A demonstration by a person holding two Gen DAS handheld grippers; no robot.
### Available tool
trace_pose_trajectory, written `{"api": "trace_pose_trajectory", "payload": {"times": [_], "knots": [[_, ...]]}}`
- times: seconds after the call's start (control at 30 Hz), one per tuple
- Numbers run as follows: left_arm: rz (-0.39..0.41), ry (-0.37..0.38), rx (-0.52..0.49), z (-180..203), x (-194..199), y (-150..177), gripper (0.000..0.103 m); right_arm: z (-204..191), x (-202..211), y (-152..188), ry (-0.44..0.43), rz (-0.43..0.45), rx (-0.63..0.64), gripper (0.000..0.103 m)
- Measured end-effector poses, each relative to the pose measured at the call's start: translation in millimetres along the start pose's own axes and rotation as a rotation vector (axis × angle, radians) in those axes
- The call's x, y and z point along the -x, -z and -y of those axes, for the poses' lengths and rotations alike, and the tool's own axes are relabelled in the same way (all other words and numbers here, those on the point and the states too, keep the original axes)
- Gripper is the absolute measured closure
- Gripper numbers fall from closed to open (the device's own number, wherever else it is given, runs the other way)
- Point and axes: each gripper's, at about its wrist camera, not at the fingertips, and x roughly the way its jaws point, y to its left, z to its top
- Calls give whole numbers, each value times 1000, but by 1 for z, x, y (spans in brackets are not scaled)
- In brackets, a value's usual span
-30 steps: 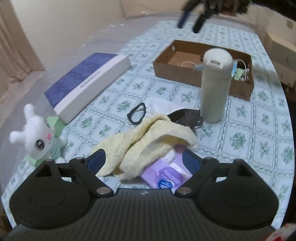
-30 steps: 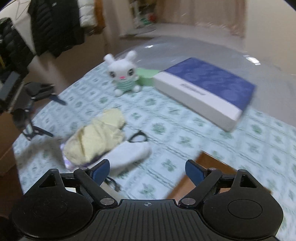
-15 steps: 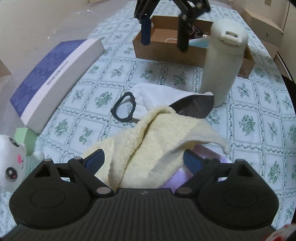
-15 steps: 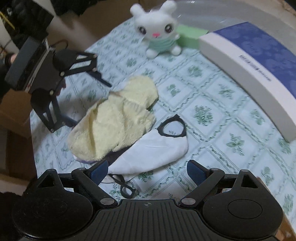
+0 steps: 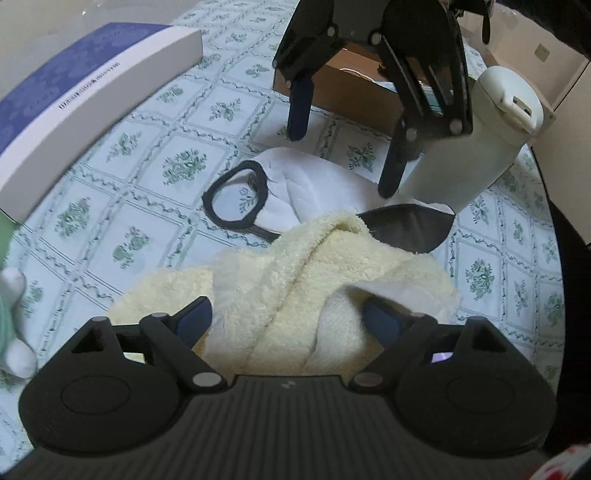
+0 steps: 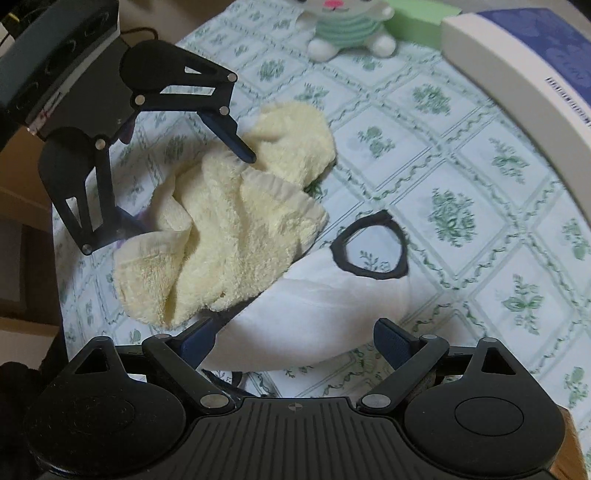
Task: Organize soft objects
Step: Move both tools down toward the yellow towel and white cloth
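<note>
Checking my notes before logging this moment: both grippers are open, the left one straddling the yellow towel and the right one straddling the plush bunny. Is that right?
Not quite. The right gripper straddles the white face mask, not the plush bunny, which sits untouched at the far edge of the table in the right wrist view. The rest holds: both grippers are open, and the left gripper straddles the yellow towel.

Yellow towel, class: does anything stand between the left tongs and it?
Nothing visible does. The left tongs are open, their tips already on either side of the yellow towel. The white mask lies beyond it, under the open right tongs.
</note>
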Motion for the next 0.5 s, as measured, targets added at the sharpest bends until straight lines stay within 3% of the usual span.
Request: {"api": "trace_pose_trajectory", "payload": {"times": [0.17,0.5], "knots": [[26,42,27,-4,2,6,33,3,-17,-3,7,-38,0,11],[64,48,66,-11,8,11,50,8,-39,-4,36,-111,-22,13]]}}
